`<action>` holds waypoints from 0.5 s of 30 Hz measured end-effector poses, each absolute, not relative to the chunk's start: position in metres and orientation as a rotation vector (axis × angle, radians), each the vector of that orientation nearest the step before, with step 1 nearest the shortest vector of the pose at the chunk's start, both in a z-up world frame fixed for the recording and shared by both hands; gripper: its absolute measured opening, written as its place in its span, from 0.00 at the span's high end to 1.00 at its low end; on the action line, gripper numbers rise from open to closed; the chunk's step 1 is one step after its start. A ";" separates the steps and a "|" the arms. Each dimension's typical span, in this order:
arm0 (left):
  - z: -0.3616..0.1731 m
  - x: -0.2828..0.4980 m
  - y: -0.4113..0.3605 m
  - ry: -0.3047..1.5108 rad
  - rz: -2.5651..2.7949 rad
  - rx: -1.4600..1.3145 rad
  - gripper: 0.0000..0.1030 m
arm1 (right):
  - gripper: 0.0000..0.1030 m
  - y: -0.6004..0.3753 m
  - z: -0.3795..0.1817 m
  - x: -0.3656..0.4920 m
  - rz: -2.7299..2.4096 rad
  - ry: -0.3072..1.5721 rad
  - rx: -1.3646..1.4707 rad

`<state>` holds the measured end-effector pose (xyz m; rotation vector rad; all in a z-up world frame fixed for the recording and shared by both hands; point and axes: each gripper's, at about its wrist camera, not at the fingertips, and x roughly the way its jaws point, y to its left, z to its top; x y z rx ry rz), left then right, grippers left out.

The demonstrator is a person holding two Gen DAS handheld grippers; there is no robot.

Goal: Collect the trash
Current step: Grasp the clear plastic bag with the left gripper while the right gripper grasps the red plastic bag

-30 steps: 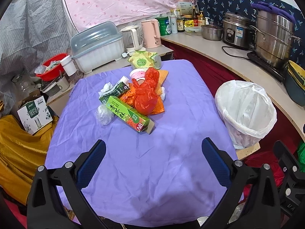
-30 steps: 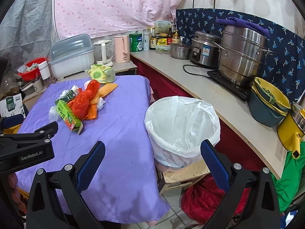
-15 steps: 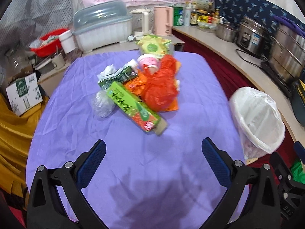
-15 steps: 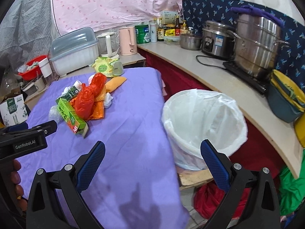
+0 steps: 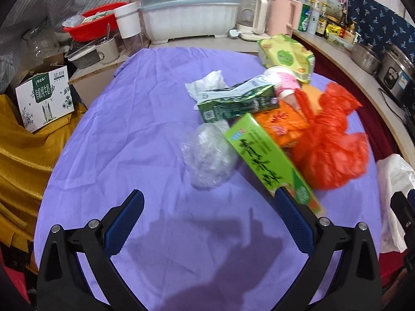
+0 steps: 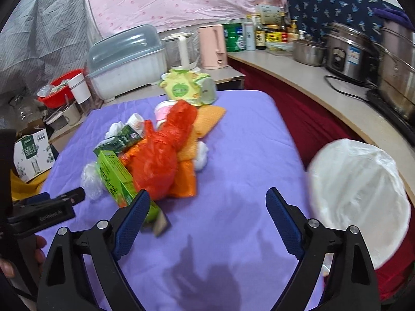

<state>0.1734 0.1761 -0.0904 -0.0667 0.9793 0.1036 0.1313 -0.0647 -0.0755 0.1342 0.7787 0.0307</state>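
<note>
A pile of trash lies on the purple-clothed table (image 5: pixel 129 134): a long green box (image 5: pixel 269 158), a red plastic bag (image 5: pixel 329 150), a dark green carton (image 5: pixel 238 103), a crumpled clear plastic bag (image 5: pixel 210 155), orange wrappers (image 5: pixel 280 127), a pink cup (image 5: pixel 282 77) and white tissue (image 5: pixel 210 83). My left gripper (image 5: pixel 208 223) is open and empty, just short of the clear bag and the green box. My right gripper (image 6: pixel 207 217) is open and empty over the table, near the green box (image 6: pixel 116 176) and red bag (image 6: pixel 160 158). A white-lined bin (image 6: pixel 360 202) stands right of the table.
A yellow-green wipes pack (image 5: pixel 285 57) lies at the table's far edge. Behind it stand a dish box with a grey lid (image 5: pixel 186 7), kettles and a red basin (image 5: pixel 96 23). A counter (image 6: pixel 324 83) with pots runs along the right. A milk carton box (image 5: pixel 44 98) sits at left.
Both grippers have moved forward toward the trash pile, which now looks larger and closer. The left one has swung left, the right one left away from the bin. Both stayed open.
</note>
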 end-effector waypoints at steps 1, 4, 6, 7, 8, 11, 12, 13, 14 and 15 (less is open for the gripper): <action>-0.094 0.179 0.180 0.981 0.105 -0.072 0.07 | 0.17 -0.057 -0.079 0.141 0.040 0.780 0.134; -0.105 0.196 0.193 0.987 0.110 -0.095 0.07 | 0.21 -0.042 -0.087 0.164 0.063 0.788 0.140; -0.115 0.209 0.198 1.003 0.105 -0.110 0.07 | 0.23 -0.036 -0.092 0.176 0.073 0.800 0.149; -0.120 0.215 0.200 1.013 0.091 -0.119 0.07 | 0.24 -0.033 -0.095 0.181 0.078 0.805 0.155; -0.125 0.220 0.202 1.023 0.082 -0.125 0.07 | 0.25 -0.030 -0.098 0.187 0.081 0.811 0.161; -0.136 0.229 0.204 1.040 0.053 -0.137 0.08 | 0.28 -0.025 -0.108 0.199 0.083 0.828 0.169; -0.140 0.232 0.204 1.043 0.042 -0.135 0.14 | 0.30 -0.024 -0.111 0.202 0.089 0.835 0.175; -0.143 0.234 0.203 1.051 0.026 -0.133 0.22 | 0.34 -0.023 -0.114 0.204 0.096 0.839 0.182; -0.146 0.235 0.202 1.063 0.012 -0.133 0.26 | 0.36 -0.021 -0.117 0.207 0.110 0.847 0.194; -0.148 0.236 0.202 1.074 -0.005 -0.141 0.33 | 0.42 -0.022 -0.119 0.208 0.119 0.853 0.201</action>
